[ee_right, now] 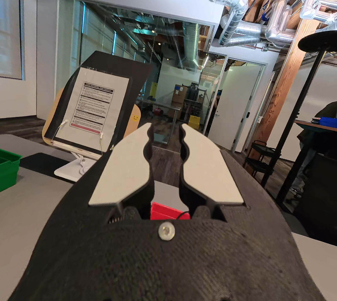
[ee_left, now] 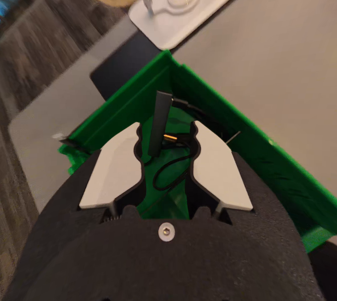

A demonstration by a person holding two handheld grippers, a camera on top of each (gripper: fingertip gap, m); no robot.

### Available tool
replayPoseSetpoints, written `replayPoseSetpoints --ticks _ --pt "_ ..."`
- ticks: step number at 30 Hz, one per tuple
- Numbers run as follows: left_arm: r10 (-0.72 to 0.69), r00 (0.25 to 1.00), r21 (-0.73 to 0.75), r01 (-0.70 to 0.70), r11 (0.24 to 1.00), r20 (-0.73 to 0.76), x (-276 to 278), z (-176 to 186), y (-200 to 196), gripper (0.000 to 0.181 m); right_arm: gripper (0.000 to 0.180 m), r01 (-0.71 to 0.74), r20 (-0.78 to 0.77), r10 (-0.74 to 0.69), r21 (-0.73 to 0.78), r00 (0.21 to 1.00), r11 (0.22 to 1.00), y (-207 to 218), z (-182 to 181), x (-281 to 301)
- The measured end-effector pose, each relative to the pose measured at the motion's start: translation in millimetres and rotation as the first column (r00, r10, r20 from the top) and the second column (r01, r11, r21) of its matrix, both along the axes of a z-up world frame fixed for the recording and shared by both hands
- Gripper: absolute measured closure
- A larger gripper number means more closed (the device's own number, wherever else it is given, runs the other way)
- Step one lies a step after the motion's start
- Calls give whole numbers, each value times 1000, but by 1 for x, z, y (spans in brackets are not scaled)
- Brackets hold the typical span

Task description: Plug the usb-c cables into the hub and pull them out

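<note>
The left gripper (ee_left: pixel 166 128) hangs over a green bin (ee_left: pixel 228 115) that sits on the grey worktop (ee_left: pixel 255 37), its 2 fingers (ee_left: pixel 116 163) spread apart and holding nothing. Between and just beyond the fingers, inside the bin, stands the dark slim hub (ee_left: pixel 159 122), tilted with its upper end leaning toward the bin's far corner. A black usb-c cable (ee_left: pixel 184 103) is plugged into the hub's side near that upper end and runs away along the bin's right wall. Lower down, a gold-coloured connector (ee_left: pixel 170 137) sits against the hub's right side; whether it is seated in a port cannot be told. A thin black cable loop (ee_left: pixel 164 173) lies on the green floor of the bin beneath the fingers. Beyond the bin are a black mat (ee_left: pixel 124 71) and the white base of a document stand (ee_left: pixel 186 10), both blurred.

The right gripper (ee_right: pixel 166 126) is held well apart from the bin, pointing out across the room, its fingers (ee_right: pixel 125 166) parted with a clear gap and empty. Below it, a red tray (ee_right: pixel 166 212) shows through the gap near the hinge, with a thin black wire at its edge. At the left edge of the right wrist view, a corner of the green bin rests on the worktop, and the stand holds a printed sheet (ee_right: pixel 94 106) on a black board.
</note>
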State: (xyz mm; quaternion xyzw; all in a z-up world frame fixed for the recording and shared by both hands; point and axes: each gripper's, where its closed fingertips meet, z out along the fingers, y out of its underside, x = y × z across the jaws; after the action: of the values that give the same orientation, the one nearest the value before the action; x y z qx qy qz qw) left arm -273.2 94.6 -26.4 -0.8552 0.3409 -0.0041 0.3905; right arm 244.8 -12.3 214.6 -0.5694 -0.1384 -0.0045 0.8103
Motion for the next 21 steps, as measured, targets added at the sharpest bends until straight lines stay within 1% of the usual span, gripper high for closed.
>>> replayPoseSetpoints --ticks 2,4,6,8,10,11,13,16,17,19,21 --pt "-19 999 -66 15 998 -49 -3 -30 8 128 153 1 23 -1 -17 1000 1000 4 -3 -4" --pt "-13 995 -71 6 997 -102 -5 -46 18 127 153 -3 41 4 -26 999 1000 7 -4 -9" --pt "-4 991 -38 -1 999 -134 -4 -51 28 128 153 -14 54 16 -34 998 999 10 -6 -15" --pt "-8 991 -3 8 1000 -135 1 -52 35 129 153 -26 76 30 -50 997 998 13 -9 -21" --pt "-13 988 -16 11 1000 -153 2 -60 37 130 153 -26 100 32 -58 995 998 16 -11 -26" --pt "-10 985 -30 5 1000 -175 1 -65 38 132 153 -27 109 34 -64 993 998 17 -12 -29" --pt "-11 980 -35 4 999 -199 -1 -71 39 142 153 -36 127 45 -75 991 997 21 -15 -35" --pt "-12 980 3 13 1000 -197 -3 -65 42 157 153 -52 162 67 -96 985 994 26 -20 -45" --pt "-18 980 16 21 1000 -198 -4 -59 41 157 153 -52 175 69 -102 982 993 28 -22 -47" --pt "7 978 92 12 996 -208 -9 -36 39 157 153 -47 200 67 -104 977 993 31 -24 -53" --pt "45 975 188 -3 982 -217 -15 -3 34 157 153 -48 224 66 -84 972 995 33 -22 -61"
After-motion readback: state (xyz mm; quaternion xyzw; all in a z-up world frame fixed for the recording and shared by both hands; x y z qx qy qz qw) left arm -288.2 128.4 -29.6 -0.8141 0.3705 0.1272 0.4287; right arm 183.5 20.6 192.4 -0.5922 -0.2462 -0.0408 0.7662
